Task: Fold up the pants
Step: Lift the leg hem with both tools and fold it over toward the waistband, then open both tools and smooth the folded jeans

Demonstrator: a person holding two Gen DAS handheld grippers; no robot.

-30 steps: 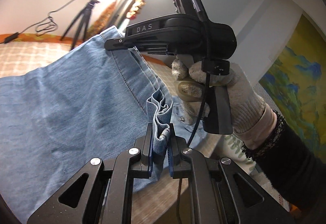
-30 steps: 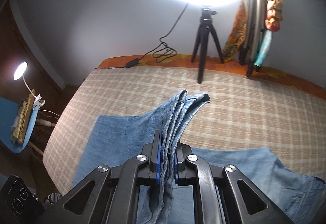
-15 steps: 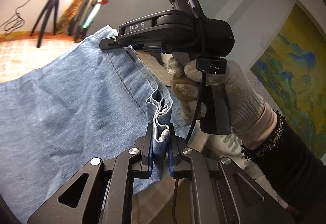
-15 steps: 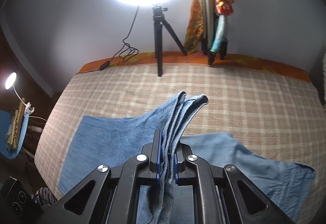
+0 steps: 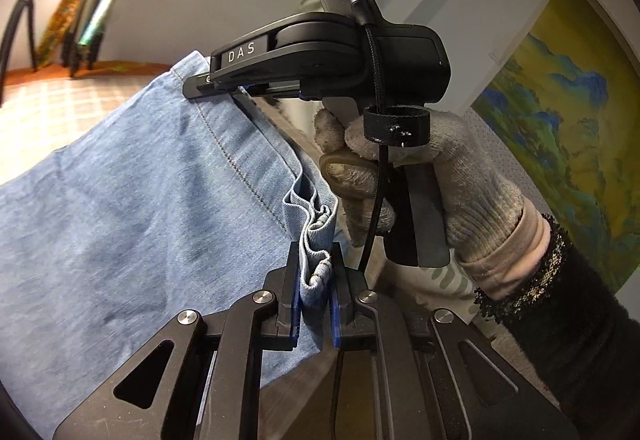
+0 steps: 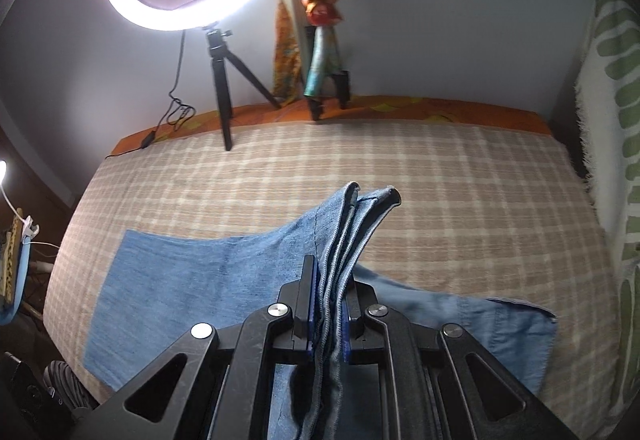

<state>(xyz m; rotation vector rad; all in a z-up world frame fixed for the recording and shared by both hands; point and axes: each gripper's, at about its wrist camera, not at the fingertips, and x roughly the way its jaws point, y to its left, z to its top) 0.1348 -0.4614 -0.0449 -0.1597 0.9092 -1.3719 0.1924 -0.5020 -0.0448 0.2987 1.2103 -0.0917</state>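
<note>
Left gripper (image 5: 315, 276), right gripper (image 6: 329, 302): both clamped.

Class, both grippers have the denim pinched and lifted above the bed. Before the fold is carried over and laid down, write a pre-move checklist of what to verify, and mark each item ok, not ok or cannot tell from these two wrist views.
1. Left gripper shut on the pants: ok, bunched hem sits between the pads.
2. Right gripper shut on the pants: ok, several denim layers pass through it.
3. Layers aligned in the right grip: cannot tell; the edges fan apart above the fingers.
4. Bedspread beyond the pants free for laying down: ok.
5. Ring light tripod away from the cloth: ok, it stands at the far edge.
6. Lower part lying flat: cannot tell; its near portion is hidden behind the gripper.
</note>
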